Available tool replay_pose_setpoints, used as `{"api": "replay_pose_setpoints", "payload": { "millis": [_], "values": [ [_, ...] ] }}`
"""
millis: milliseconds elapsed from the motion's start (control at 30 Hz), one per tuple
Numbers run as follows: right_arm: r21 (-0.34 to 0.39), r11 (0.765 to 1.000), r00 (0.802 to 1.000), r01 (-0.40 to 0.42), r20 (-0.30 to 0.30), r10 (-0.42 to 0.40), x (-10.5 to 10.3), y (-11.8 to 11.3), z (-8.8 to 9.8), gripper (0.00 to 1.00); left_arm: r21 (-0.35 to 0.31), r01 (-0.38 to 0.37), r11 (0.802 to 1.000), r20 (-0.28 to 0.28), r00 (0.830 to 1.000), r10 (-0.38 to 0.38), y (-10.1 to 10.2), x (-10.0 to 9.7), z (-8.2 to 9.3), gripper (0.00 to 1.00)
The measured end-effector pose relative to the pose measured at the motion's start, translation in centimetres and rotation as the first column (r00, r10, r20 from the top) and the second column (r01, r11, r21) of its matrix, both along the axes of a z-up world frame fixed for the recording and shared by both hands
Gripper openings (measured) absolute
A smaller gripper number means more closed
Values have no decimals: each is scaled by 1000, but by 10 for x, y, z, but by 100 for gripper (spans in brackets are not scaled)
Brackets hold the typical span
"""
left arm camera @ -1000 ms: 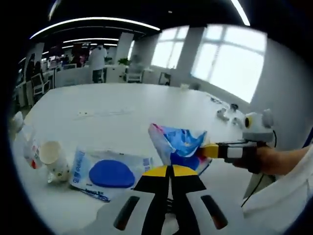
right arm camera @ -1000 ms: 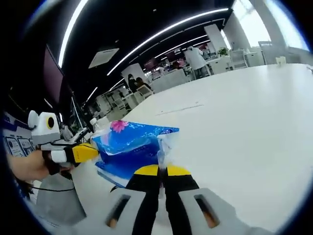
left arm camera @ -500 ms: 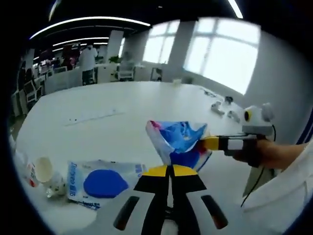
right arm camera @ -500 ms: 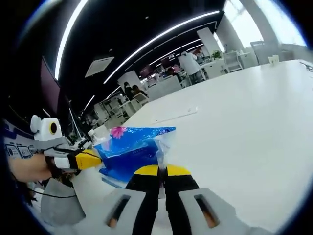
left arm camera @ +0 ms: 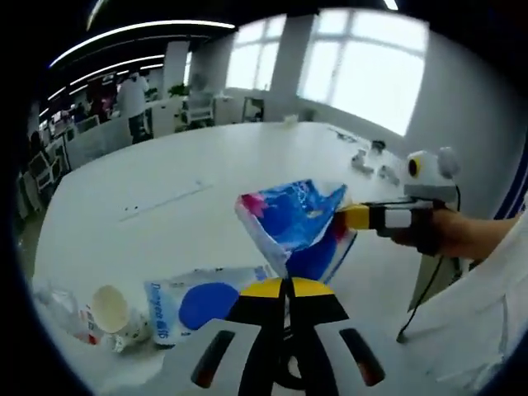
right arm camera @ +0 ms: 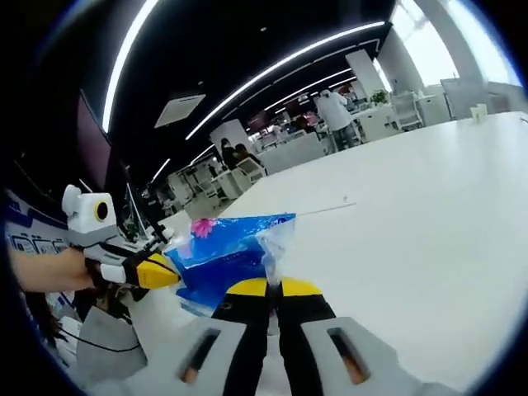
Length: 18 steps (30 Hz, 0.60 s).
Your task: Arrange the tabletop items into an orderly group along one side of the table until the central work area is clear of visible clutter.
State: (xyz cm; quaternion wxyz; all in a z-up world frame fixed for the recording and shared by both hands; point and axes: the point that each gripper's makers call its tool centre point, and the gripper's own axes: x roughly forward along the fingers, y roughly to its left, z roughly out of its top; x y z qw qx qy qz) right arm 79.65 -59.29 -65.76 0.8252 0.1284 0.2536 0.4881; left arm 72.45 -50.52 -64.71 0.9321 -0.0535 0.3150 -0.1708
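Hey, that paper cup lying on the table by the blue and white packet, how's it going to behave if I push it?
The paper cup lies on its side, so a nudge will probably roll it rather than slide it. It looks empty and thin-walled, so it is likely light and easily crushed. Crumpled clear plastic sits against it and may drag along.

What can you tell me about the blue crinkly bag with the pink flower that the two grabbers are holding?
The blue plastic bag looks soft and shiny, printed with a pink flower at one corner and paler blue patches. It is lifted off the white table, tilted, and stretched between both tools. The left gripper is shut on one edge, and the right gripper pinches its clear crinkled end. Nothing else touches it.
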Motion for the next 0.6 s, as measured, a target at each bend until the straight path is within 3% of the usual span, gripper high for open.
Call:
{"api": "replay_pose_setpoints", "payload": {
  "millis": [167, 267, 600],
  "values": [
    [-3, 1000, 1000, -15, 20, 15, -5, 19, 13, 0, -26, 37, 999, -21, 999, -37, 22, -4, 7, 0],
    [-8, 1000, 1000, -19, 24, 19, -11, 30, 19, 0, -36, 112, 993, -46, 993, -113, 31, -14, 7, 0],
    [-11, 1000, 997, 21, 69, -20, -25, 52, 46, 0, -93, 208, 974, -41, 976, -212, 53, -21, 16, 0]
  ]
}}
